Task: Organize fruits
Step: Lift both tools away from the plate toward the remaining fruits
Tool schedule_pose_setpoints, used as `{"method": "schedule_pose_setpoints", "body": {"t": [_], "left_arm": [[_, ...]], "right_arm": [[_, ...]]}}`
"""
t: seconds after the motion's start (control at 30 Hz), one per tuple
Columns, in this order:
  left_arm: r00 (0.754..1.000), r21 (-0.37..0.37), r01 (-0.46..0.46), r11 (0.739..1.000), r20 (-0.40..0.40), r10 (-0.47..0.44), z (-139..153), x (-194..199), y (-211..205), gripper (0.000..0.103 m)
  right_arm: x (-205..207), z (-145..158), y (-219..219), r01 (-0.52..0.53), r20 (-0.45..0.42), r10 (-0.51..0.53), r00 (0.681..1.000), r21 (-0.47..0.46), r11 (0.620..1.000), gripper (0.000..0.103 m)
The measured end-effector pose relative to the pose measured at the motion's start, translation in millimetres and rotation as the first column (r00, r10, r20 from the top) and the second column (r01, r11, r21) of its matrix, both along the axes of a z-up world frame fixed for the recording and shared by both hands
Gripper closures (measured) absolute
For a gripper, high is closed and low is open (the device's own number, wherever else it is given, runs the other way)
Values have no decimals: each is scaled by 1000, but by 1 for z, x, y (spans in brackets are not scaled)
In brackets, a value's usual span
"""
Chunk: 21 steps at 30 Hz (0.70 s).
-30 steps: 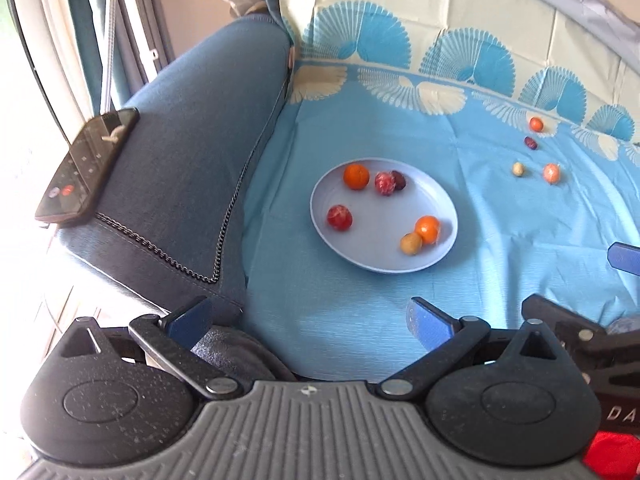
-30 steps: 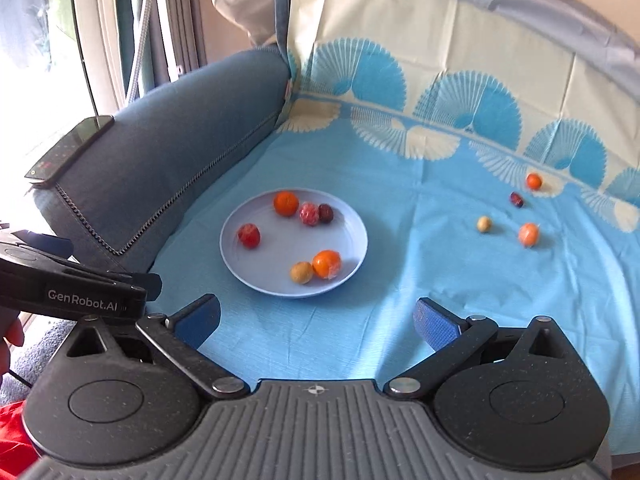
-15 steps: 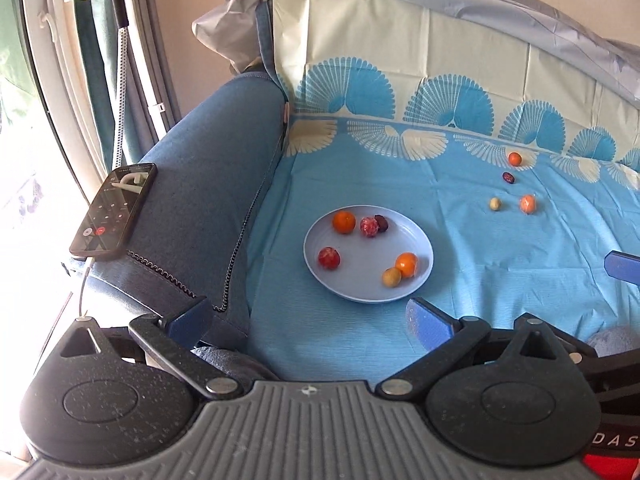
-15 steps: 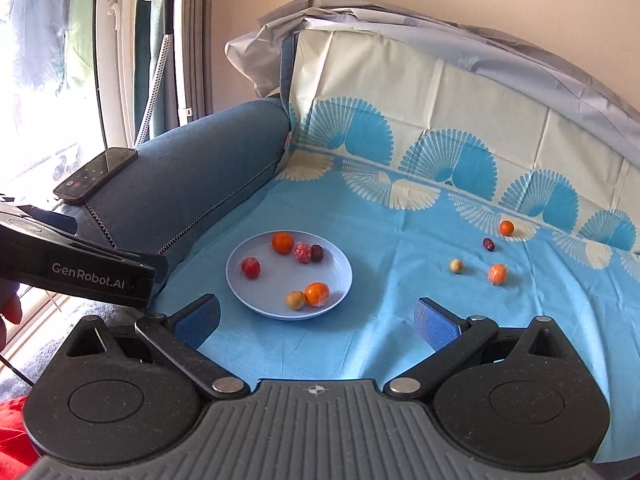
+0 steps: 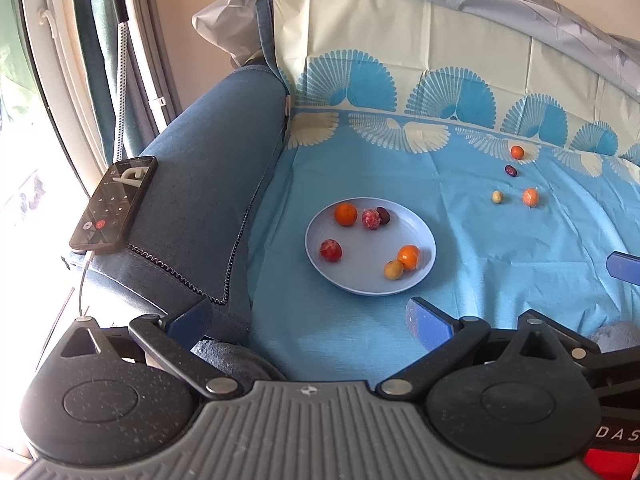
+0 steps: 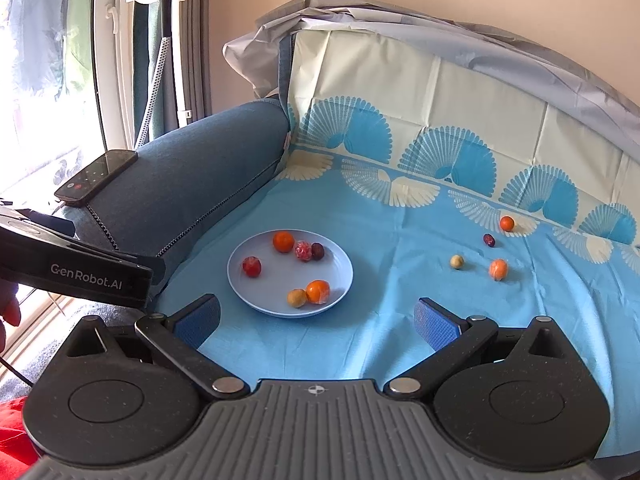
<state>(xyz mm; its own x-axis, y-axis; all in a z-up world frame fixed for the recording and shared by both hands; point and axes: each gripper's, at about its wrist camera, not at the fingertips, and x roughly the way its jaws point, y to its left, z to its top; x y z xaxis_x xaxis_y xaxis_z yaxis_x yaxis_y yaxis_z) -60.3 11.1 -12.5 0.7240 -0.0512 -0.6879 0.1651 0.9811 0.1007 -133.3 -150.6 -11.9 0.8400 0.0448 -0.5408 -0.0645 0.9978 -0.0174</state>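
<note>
On the far left, a phone (image 5: 114, 204) lies on the blue sofa arm (image 5: 208, 184), its screen lit, a cable trailing from its near end. Just right of the arm, a pale blue plate (image 5: 370, 286) sits on the blue patterned cloth (image 5: 460, 240) covering the seat, toward the cloth's left edge. Six small fruits rest on the plate: an orange one (image 5: 345, 214), a speckled red one (image 5: 371, 219) and a dark one (image 5: 383, 215) close together at its far rim, a red one (image 5: 330, 250) alone at its left side, and a yellow one (image 5: 393, 269) touching an orange one (image 5: 409, 257) at its near right. Further right, four loose fruits (image 5: 516, 184) lie well apart from the plate near the back edge of the seat; they are small and their kinds are hard to tell. The left gripper (image 5: 308, 316) hangs near the front edge of the cloth with its blue pads spread wide and nothing between them; the plate lies ahead of it, slightly right of centre. The right gripper (image 6: 316, 316) is likewise spread wide and empty, with the plate ahead and slightly left and the loose fruits ahead to its right. In the left view only the right gripper's blue pad tip shows at the frame's right edge. In the right view the left gripper's black body enters from the left, partly cut off, with a bit of a hand (image 6: 8, 312) at that edge.
</note>
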Motion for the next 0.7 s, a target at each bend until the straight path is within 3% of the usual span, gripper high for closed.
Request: {"method": "schedule_pose_setpoints", "body": {"t": [0.37, 0.7], "left_arm": [[999, 16, -4, 1000, -33, 4, -10, 9, -4, 0], [996, 63, 18, 998, -88, -12, -23, 26, -23, 0]], "right_arm": [[8, -7, -5, 16, -17, -16, 1000, 24, 1000, 1], [14, -22, -28, 92, -44, -88, 995, 84, 992, 1]]}}
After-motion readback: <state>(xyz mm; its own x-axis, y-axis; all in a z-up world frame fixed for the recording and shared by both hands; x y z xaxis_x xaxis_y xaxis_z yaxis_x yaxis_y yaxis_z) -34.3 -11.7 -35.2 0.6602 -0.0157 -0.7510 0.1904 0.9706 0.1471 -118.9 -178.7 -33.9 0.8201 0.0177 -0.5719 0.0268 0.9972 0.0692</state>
